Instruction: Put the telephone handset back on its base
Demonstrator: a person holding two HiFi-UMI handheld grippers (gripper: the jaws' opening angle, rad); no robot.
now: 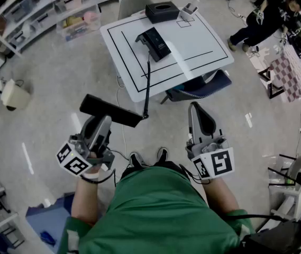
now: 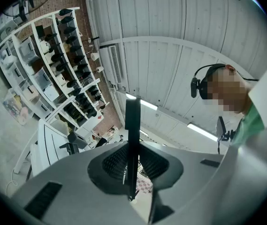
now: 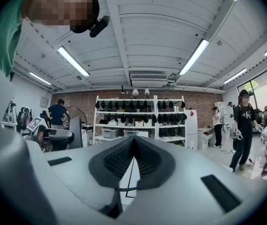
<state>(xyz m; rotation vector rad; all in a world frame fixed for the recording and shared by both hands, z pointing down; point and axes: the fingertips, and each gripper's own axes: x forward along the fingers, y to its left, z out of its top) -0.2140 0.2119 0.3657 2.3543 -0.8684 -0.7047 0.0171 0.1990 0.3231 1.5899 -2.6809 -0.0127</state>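
Holding the handset (image 1: 110, 110) crosswise in the air, the left tool (image 1: 102, 121) has its jaws clamped on it, well short of the table (image 1: 203, 52). Base (image 1: 154, 42) sits on the table, with the cord (image 1: 147, 83) running between them. Right tool (image 1: 195, 110) closed, empty.

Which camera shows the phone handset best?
The head view: the whole handset lies crosswise in the left gripper, cord running to the base. The left gripper view shows only its thin edge between the jaws; the right gripper view barely shows it.
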